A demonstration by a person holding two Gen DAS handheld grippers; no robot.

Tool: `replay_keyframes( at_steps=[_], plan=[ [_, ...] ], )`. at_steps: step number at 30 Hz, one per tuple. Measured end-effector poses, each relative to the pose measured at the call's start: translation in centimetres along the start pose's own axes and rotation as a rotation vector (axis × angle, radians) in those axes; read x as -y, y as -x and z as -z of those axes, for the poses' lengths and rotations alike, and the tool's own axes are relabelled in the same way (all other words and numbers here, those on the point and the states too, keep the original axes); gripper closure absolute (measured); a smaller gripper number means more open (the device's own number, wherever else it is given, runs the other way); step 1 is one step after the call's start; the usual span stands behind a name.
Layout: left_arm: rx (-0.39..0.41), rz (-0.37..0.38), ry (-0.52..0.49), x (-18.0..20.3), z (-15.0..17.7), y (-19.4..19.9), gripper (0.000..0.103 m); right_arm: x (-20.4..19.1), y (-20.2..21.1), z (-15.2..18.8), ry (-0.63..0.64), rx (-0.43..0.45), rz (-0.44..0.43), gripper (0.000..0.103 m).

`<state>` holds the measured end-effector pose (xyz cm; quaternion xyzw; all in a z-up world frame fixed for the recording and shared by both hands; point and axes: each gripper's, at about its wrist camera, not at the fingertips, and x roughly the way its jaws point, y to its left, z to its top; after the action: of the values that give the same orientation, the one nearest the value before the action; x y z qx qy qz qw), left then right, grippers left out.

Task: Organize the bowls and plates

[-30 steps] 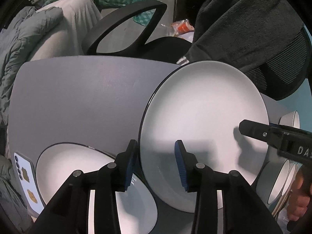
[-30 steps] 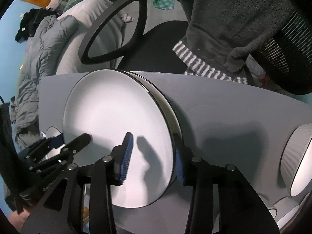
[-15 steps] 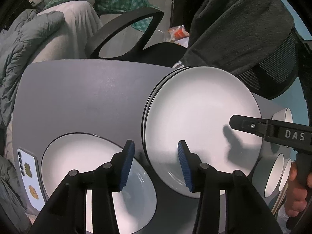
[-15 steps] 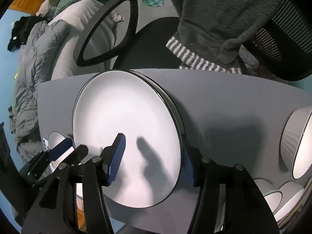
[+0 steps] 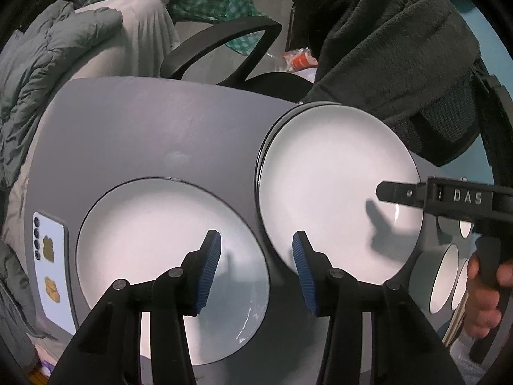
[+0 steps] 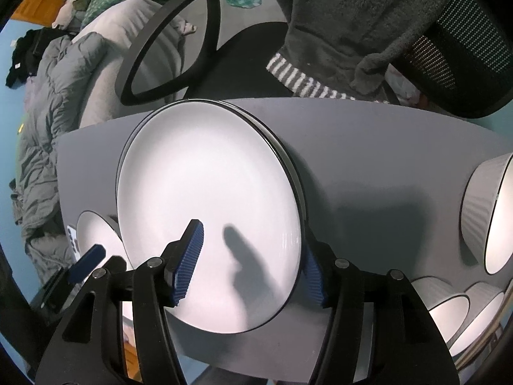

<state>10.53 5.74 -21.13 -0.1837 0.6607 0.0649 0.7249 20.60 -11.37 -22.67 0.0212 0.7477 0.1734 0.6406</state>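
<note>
Grey bench carries the dishes. Both hand-held grippers, left and right, have just been opening and now stand spread, pinching nothing; the plate stack is released, one more plate stacked. A single plate waits left of the stack, bowls right; a phone lies further left.

Lower plate of stack hidden under top plate, only dark rim seen. Right pad of right gripper partly masked by plate edge. Bowls cut off at right border. Hand cropped at frame edge. Phone markings too small to be read.
</note>
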Motion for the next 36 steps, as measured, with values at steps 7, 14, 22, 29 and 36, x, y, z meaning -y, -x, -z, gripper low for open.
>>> replay_keyframes(
  at_steps=[7, 14, 22, 29, 36],
  plan=[
    [0.036, 0.013, 0.028, -1.6, 0.9, 1.2, 0.051, 0.2, 0.5, 0.7, -0.023, 0.014, 0.032, 0.038],
    [0.050, 0.011, 0.025, -3.6, 1.7, 2.1, 0.050, 0.4, 0.9, 1.8, -0.017, 0.033, 0.056, 0.038],
    [0.035, -0.030, -0.025, -6.9, 2.8, 2.2, 0.049, -1.2, 2.3, 5.3, 0.039, 0.082, 0.081, 0.038],
    [0.009, -0.062, -0.061, -10.5, 2.5, 1.5, 0.047, -3.6, 2.4, 9.1, 0.066, 0.080, 0.010, 0.038],
    [-0.006, -0.064, -0.097, -12.5, 1.7, 0.2, 0.047, -6.3, -0.4, 11.5, 0.099, 0.031, -0.063, 0.038]
  ],
)
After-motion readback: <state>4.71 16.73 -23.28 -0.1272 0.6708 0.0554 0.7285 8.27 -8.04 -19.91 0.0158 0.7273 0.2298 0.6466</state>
